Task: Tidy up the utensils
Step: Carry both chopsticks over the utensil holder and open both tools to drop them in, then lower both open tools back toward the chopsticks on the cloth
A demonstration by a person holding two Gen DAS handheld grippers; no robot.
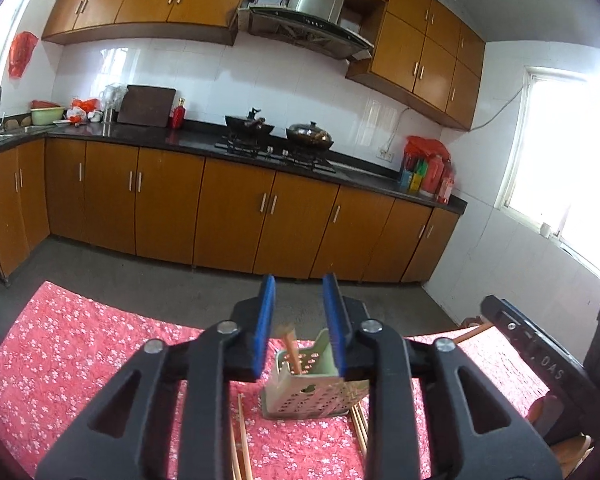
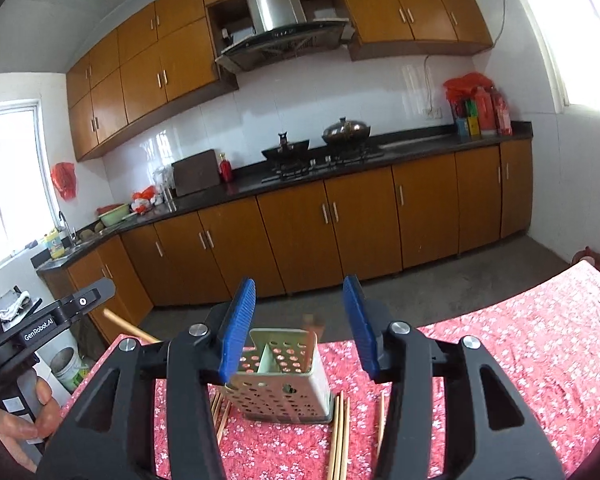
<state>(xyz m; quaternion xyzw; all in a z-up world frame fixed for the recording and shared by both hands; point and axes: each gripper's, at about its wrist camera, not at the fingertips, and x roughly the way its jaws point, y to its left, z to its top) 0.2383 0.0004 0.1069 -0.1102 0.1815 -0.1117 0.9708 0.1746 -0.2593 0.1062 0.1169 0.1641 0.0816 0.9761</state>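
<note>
A pale green perforated utensil holder [image 1: 312, 394] [image 2: 284, 384] stands on the red flowered tablecloth [image 1: 80, 352] [image 2: 520, 340]. One wooden chopstick [image 1: 291, 350] leans inside it; in the right wrist view only its blurred top [image 2: 310, 320] shows. Loose chopsticks lie flat on both sides of the holder [image 1: 242, 440] [image 1: 360, 426] [image 2: 339, 432] [image 2: 220, 412]. My left gripper [image 1: 299, 284] is open above and in front of the holder, with nothing between its blue pads. My right gripper [image 2: 299, 283] is open wider, the holder showing low between its fingers without touching them.
The other gripper shows at each view's edge [image 1: 540, 356] [image 2: 60, 316], with a person's hand [image 2: 24, 420] on the left one. A wooden chair [image 1: 474, 328] stands by the table. Beyond the table's far edge lie grey floor and kitchen cabinets [image 1: 236, 208].
</note>
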